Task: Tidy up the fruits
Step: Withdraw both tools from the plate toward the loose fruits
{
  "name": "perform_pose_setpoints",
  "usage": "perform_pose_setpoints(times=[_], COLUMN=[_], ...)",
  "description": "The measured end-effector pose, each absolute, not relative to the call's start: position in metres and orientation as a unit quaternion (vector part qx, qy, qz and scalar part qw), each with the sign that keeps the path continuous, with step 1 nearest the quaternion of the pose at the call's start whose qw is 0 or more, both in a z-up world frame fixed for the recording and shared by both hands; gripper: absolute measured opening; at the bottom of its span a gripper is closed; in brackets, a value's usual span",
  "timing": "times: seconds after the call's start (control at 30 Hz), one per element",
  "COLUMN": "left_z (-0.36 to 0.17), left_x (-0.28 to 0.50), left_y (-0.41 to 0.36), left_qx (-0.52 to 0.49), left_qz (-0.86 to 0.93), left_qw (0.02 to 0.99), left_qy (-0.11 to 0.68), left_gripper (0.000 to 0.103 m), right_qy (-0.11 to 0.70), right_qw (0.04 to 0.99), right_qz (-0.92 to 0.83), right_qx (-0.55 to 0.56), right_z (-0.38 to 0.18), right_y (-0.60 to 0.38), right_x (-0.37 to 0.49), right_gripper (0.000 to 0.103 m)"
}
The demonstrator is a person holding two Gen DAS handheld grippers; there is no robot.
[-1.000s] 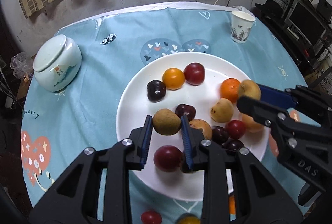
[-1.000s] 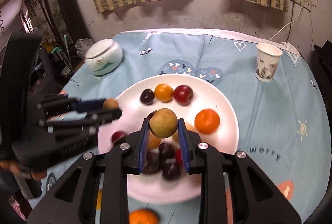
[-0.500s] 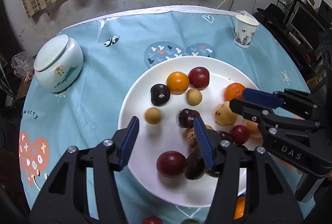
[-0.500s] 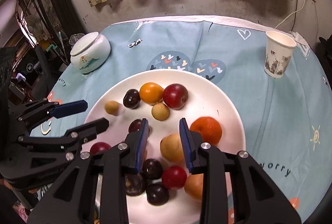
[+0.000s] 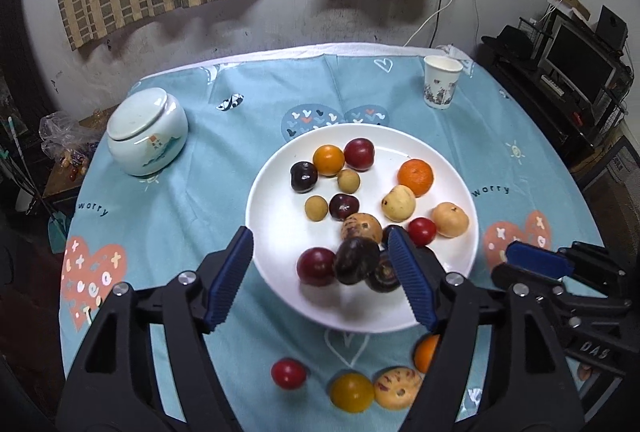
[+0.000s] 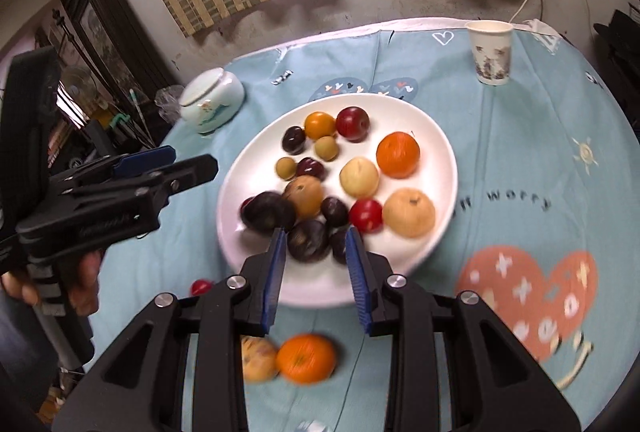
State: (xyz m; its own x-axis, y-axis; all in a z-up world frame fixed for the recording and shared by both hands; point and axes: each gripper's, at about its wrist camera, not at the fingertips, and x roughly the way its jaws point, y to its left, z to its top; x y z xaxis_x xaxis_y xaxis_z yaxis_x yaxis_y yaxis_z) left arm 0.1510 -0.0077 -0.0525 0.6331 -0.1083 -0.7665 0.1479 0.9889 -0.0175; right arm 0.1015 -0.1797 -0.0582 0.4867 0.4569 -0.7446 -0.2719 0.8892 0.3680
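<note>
Left wrist view. Hangs above the near edge of the white plate point(image 5: 280, 304): left hand-held gripper point(image 5: 319, 236), wide, jaws just opened further, nothing pressed between the pads. Between the pads in the picture, but down on the plate: a dark plum point(image 5: 357, 260), touching a red plum point(image 5: 316, 266) at its 9 o'clock. Further up the plate, many more fruits, loosely spread. Off the plate, on the blue cloth of the desk point(image 5: 200, 168) at 6 o'clock: a small red fruit point(image 5: 289, 373), a yellow fruit point(image 5: 352, 392), a speckled fruit point(image 5: 398, 388) and an orange point(image 5: 426, 352), partly hidden. At 10 o'clock of the plate, a lidded jar point(image 5: 146, 132); at 1 o'clock, a paper cup point(image 5: 440, 82). At 4 o'clock, right hand-held gripper point(image 5: 516, 270), seen from the side.

Right wrist view. Hangs over the near rim of the plate point(image 6: 400, 264): right hand-held gripper point(image 6: 316, 232), narrow, with a small gap and nothing held. At 9 o'clock, the left hand-held gripper point(image 6: 192, 160), held by a hand point(image 6: 86, 280). At 6 o'clock, blurred on the cloth: the orange point(image 6: 306, 358) beside the speckled fruit point(image 6: 258, 358).
</note>
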Motion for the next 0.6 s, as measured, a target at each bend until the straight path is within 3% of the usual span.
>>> perform_pose_setpoints(times=[0.13, 0.17, 0.2, 0.23, 0.33, 0.53, 0.6], left_z=[-0.035, -0.032, -0.029, -0.028, -0.022, -0.003, 0.004], left_x=[0.118, 0.112, 0.104, 0.1, 0.087, 0.061, 0.054], left_y=[0.006, 0.009, 0.011, 0.012, 0.013, 0.005, 0.001], left_qx=[0.007, 0.007, 0.01, 0.013, 0.016, 0.033, 0.041], left_qz=[-0.068, -0.067, -0.065, -0.064, -0.062, -0.064, -0.063], left_qw=[0.913, 0.914, 0.916, 0.916, 0.918, 0.928, 0.931], left_qy=[0.402, 0.399, 0.396, 0.395, 0.391, 0.366, 0.356], left_gripper=[0.076, 0.076, 0.076, 0.077, 0.077, 0.077, 0.078], right_qy=[0.41, 0.397, 0.371, 0.343, 0.258, 0.133, 0.091], right_qw=[0.88, 0.885, 0.897, 0.909, 0.942, 0.984, 0.99], right_qz=[0.212, 0.213, 0.205, 0.2, 0.187, 0.095, 0.081], right_qx=[0.112, 0.116, 0.124, 0.126, 0.108, 0.067, 0.07], right_z=[-0.016, -0.008, 0.006, 0.019, 0.055, 0.112, 0.132], right_y=[-0.194, -0.198, -0.204, -0.208, -0.214, -0.22, -0.226], right_x=[0.067, 0.06, 0.046, 0.035, -0.008, -0.071, -0.087], right_gripper=[0.036, 0.044, 0.075, 0.085, 0.085, 0.102, 0.102])
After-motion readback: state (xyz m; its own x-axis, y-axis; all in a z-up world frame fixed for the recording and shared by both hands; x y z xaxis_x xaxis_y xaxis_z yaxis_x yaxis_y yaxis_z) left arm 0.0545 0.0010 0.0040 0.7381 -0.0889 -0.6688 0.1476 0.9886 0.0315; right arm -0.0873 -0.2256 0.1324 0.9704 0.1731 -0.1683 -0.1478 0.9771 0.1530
